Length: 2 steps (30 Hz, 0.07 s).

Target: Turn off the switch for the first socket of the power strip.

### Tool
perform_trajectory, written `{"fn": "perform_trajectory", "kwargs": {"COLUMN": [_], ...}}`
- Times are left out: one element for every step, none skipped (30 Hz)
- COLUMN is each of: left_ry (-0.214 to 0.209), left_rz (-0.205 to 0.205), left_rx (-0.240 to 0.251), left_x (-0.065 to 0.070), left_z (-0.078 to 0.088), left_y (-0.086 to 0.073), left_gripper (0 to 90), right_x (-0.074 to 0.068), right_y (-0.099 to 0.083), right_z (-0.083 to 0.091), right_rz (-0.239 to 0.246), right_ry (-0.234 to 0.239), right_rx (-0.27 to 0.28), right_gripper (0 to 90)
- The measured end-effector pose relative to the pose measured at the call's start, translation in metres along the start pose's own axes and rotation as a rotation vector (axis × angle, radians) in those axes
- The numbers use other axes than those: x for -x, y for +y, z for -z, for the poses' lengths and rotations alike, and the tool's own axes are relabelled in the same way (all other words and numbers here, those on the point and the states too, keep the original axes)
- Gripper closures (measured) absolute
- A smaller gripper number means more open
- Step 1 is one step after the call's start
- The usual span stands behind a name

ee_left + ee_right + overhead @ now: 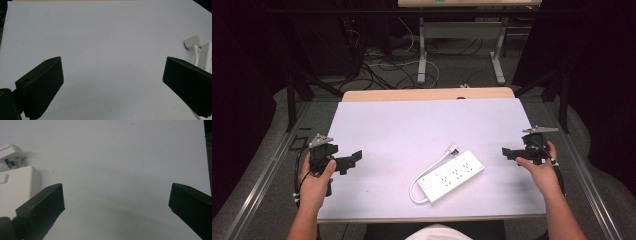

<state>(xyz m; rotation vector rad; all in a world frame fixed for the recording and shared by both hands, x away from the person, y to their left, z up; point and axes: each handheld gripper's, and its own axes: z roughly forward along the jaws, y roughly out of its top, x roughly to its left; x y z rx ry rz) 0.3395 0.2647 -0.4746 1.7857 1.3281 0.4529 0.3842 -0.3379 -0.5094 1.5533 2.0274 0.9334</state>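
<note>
A white power strip (451, 176) lies at an angle on the white table mat (412, 130), near the front middle. Its white cable (414, 186) loops round the left end and ends in a plug (453, 149) just behind the strip. My left gripper (352, 159) hovers at the mat's left edge, open, its jaws wide apart over bare mat (112, 50), with the plug (193, 42) at far right of its view. My right gripper (508, 152) is held at the mat's right edge, open, the strip's end (17, 185) and plug (11, 153) at left of its view.
The mat covers a wooden table whose back edge (427, 94) shows beyond it. Metal rails (262, 175) run along both sides. Behind stand another desk's legs (422, 55) and loose floor cables (382, 70). Dark curtains flank the scene.
</note>
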Motion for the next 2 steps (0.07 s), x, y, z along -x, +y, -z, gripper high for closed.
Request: {"fn": "perform_trajectory", "kwargs": {"left_ry": [-0.002,-0.001], "left_rz": [0.005,0.007], "left_rx": [0.001,0.001], "left_x": [0.0004,0.0005], "left_z": [-0.0003,-0.0007], "left_y": [-0.0001,0.0], "left_gripper": [3.0,3.0], "right_x": [0.0005,0.0004], "right_y": [-0.0005,-0.0008], "right_z": [-0.0002,-0.0006], "right_rz": [-0.002,-0.008], "right_ry": [-0.002,-0.004], "right_rx": [-0.008,-0.009], "right_gripper": [0.0,0.0]}}
